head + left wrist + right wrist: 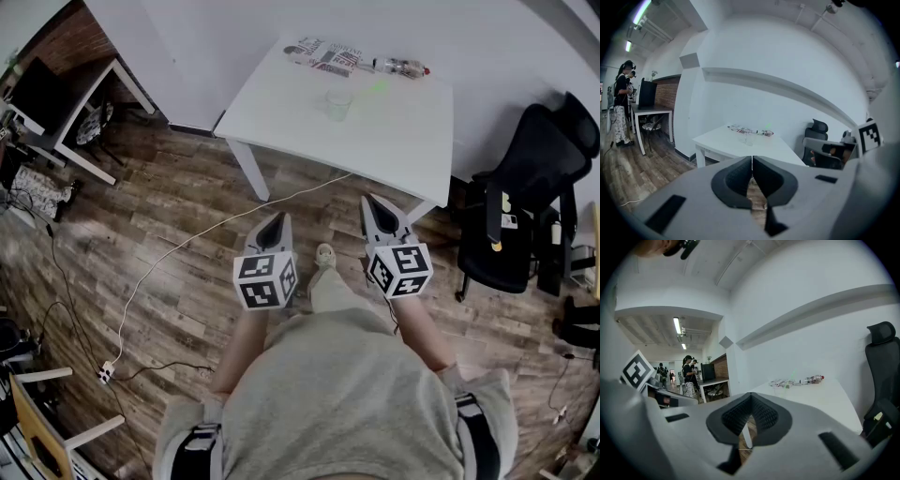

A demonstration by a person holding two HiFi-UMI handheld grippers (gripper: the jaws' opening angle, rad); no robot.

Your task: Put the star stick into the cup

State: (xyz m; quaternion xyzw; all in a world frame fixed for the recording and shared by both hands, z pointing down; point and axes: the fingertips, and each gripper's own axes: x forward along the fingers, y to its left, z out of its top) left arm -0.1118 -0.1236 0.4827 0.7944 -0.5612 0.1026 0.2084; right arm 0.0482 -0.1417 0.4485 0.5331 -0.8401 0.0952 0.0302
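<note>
Left gripper (280,219) and right gripper (368,202) are both pressed together and empty, well short of the table (403,131). Near the cup (338,103) is a faint green streak (375,87), probably the star stick. It is likely light and thin, so pinch its shaft.

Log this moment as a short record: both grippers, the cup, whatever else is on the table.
left gripper: shut, empty, over the floor
right gripper: shut, empty, level with the left one
cup: clear, upright on the white table
bottle: lying near the table's far edge
progress: nothing picked up yet
</note>
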